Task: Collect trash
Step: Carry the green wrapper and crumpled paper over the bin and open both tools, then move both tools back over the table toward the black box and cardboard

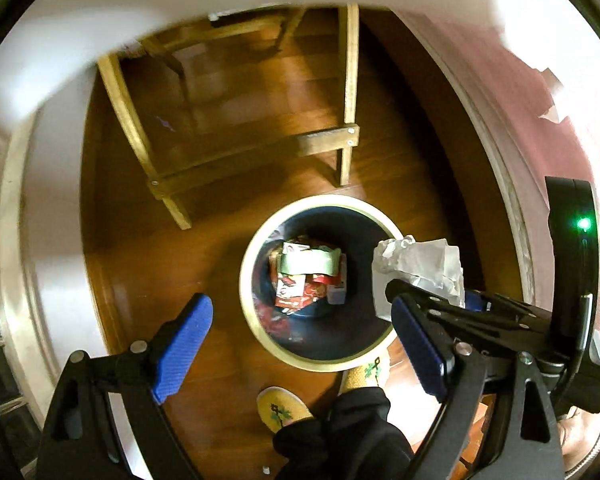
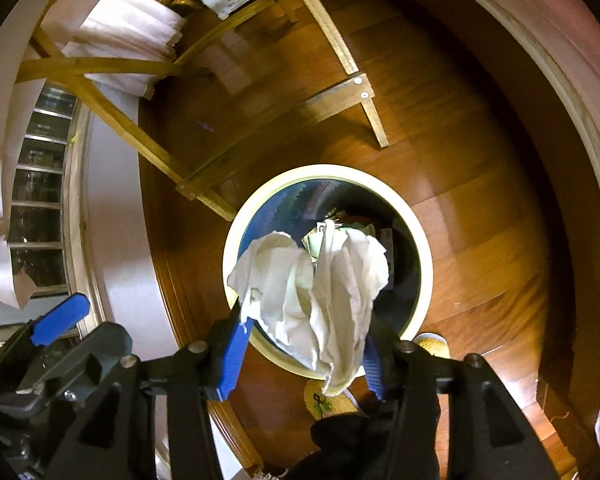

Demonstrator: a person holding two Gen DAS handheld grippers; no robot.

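Now we hold our left gripper wide and empty over the bin — our right gripper loosely brackets crumpled paper.

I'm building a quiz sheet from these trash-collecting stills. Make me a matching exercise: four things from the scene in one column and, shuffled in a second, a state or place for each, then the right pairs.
Things:
1. left gripper
2. crumpled white paper
3. round bin
4. yellow slippers

States or places:
A. on the wooden floor, beside the bin
B. open, nothing between the pads
C. between the right gripper's blue pads, over the bin's mouth
D. already holds red and white packaging

Pairs: 1-B, 2-C, 3-D, 4-A
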